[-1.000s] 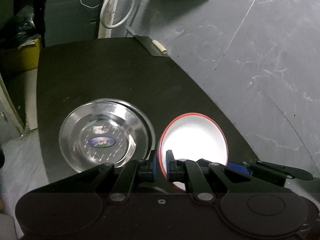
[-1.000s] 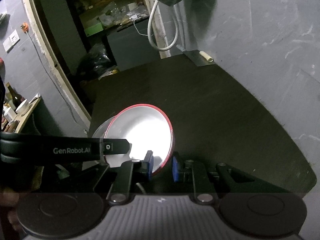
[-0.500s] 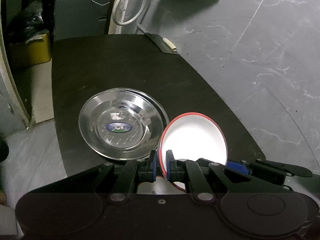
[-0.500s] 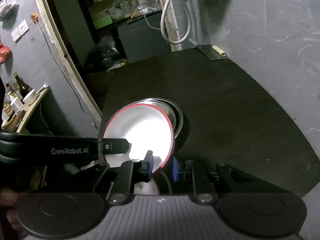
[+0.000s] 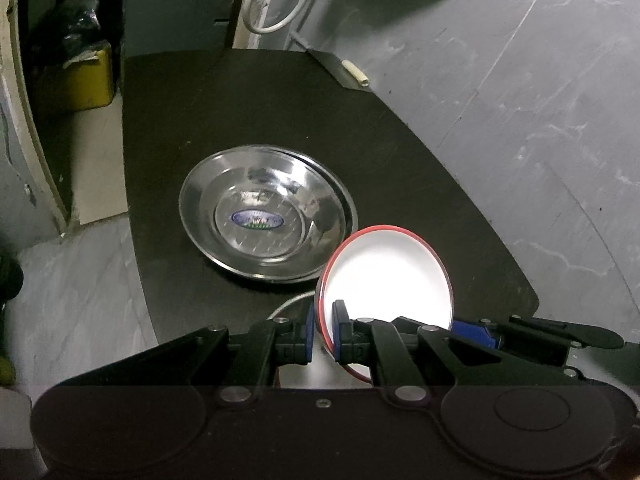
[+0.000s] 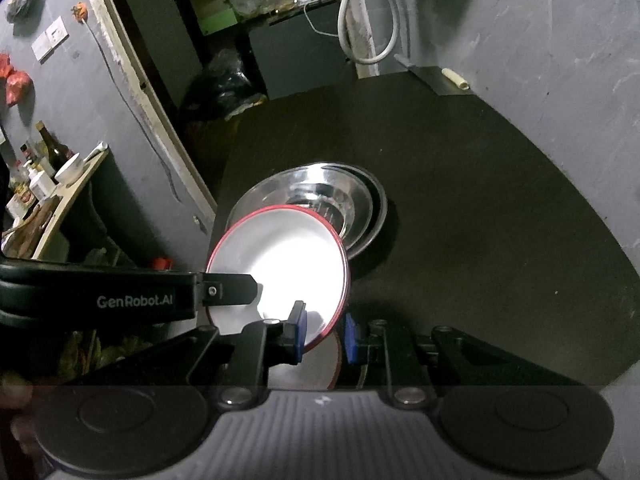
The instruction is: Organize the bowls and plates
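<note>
We see one round white plate point(image 5: 386, 276) with a red rim, clamped by both our left claw point(image 5: 323, 332) and right claw point(image 6: 324, 334), beside two nested shiny steel bowls point(image 5: 264, 220) on a dark table point(image 5: 248, 108).

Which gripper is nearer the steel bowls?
Left. The left gripper grips the white plate's rim on the side beside the steel bowls; the right gripper grips its far side.

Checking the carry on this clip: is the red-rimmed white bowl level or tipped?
Tipped. The red-rimmed white bowl is on edge, gripped by the left gripper and right gripper.
</note>
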